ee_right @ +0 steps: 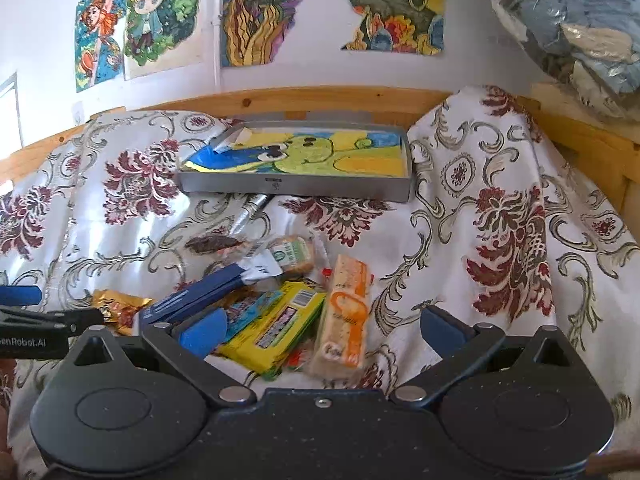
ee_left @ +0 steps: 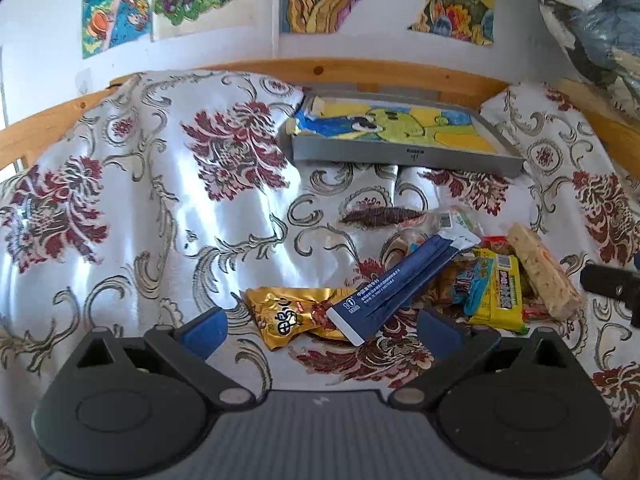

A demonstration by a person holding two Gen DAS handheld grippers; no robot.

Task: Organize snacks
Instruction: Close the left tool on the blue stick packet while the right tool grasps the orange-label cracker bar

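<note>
A pile of snacks lies on a floral cloth (ee_left: pixel 132 208). My left gripper (ee_left: pixel 324 330) is open just above the cloth, with a gold wrapper (ee_left: pixel 280 316) and the end of a dark blue stick packet (ee_left: pixel 400 284) between its fingers. My right gripper (ee_right: pixel 324 332) is open over a yellow packet (ee_right: pixel 276 332) and an orange-and-white bar (ee_right: pixel 346 320). The blue stick packet (ee_right: pixel 200 296) and gold wrapper (ee_right: pixel 116 308) lie to its left. A grey tray (ee_left: pixel 400 156) lined with a cartoon drawing sits behind the pile, also visible as the tray (ee_right: pixel 296 188) in the right wrist view.
A wooden rail (ee_right: pixel 320 98) runs behind the tray, under a wall of posters (ee_right: pixel 160 24). A bulky plastic-wrapped bundle (ee_right: pixel 580 20) hangs at upper right. The cloth bulges into a hump (ee_right: pixel 480 200) right of the tray. A green-labelled bread pack (ee_right: pixel 292 256) lies at the pile's back.
</note>
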